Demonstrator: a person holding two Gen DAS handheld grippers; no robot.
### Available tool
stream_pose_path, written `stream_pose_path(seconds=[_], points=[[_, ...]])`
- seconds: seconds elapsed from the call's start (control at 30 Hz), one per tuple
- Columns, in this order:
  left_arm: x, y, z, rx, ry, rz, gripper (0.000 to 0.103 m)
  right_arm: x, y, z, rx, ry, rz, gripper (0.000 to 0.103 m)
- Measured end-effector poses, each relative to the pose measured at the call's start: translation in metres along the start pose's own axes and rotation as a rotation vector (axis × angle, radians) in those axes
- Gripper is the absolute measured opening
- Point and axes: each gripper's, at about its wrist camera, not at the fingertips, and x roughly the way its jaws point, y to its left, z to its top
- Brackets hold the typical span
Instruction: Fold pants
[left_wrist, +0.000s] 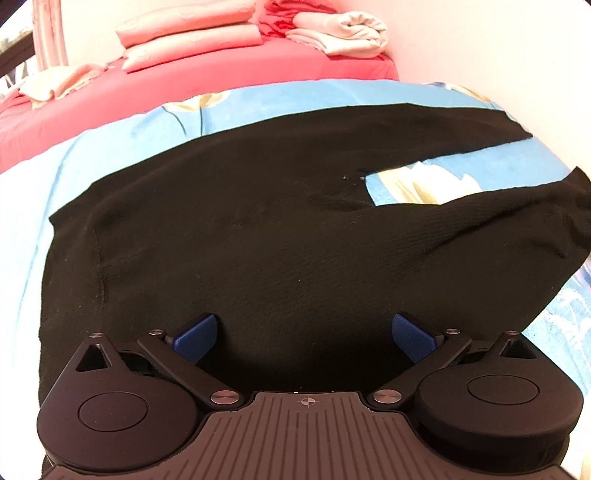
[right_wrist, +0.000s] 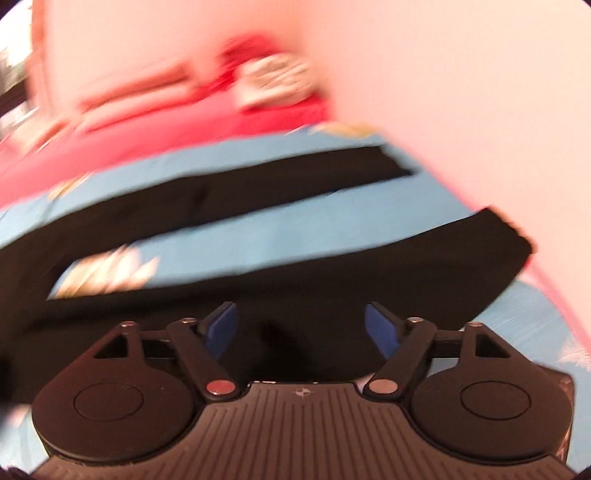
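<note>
Black knit pants (left_wrist: 258, 229) lie spread flat on a light blue flowered sheet (left_wrist: 147, 129), waist at the left, two legs running right with a gap between them. My left gripper (left_wrist: 303, 336) is open, its blue pads apart, low over the near edge of the seat part. In the blurred right wrist view the pants (right_wrist: 314, 280) show as two dark legs. My right gripper (right_wrist: 300, 328) is open over the near leg, with cloth between the spread pads.
A pink bed surface (left_wrist: 184, 85) lies beyond the blue sheet, with pink pillows (left_wrist: 192, 33) and a pile of folded pale cloth (left_wrist: 343, 33). A white wall (left_wrist: 498, 48) runs along the right side.
</note>
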Motion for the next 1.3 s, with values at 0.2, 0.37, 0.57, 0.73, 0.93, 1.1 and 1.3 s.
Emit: stream_pose_path(seconds=[0.2,0.37,0.57,0.73,0.93,1.1,1.3], points=[[-0.003,0.004,-0.005,0.000,-0.008,0.010,0.103,0.045,-0.046,0.000,0.147,0.063,-0.158,0.071],[-0.004,0.005,-0.009,0.010,-0.021,0.011,0.103,0.020,-0.042,0.001,0.191,-0.042,-0.170,0.080],[-0.005,0.004,-0.014,0.013,-0.042,0.011,0.103,0.063,-0.057,0.017,0.325,0.030,-0.053,0.080],[-0.007,0.004,-0.018,0.019,-0.064,0.009,0.103,0.100,-0.069,0.040,0.266,0.025,-0.196,0.078],[-0.008,0.004,-0.023,0.029,-0.091,0.008,0.103,0.079,-0.066,0.039,0.344,-0.007,-0.268,0.080],[-0.011,0.008,-0.021,0.022,-0.071,0.007,0.103,0.039,-0.017,0.020,0.159,-0.059,-0.108,0.085],[-0.031,0.044,-0.035,-0.066,-0.064,0.077,0.103,-0.006,0.069,0.006,-0.129,-0.121,0.184,0.084]])
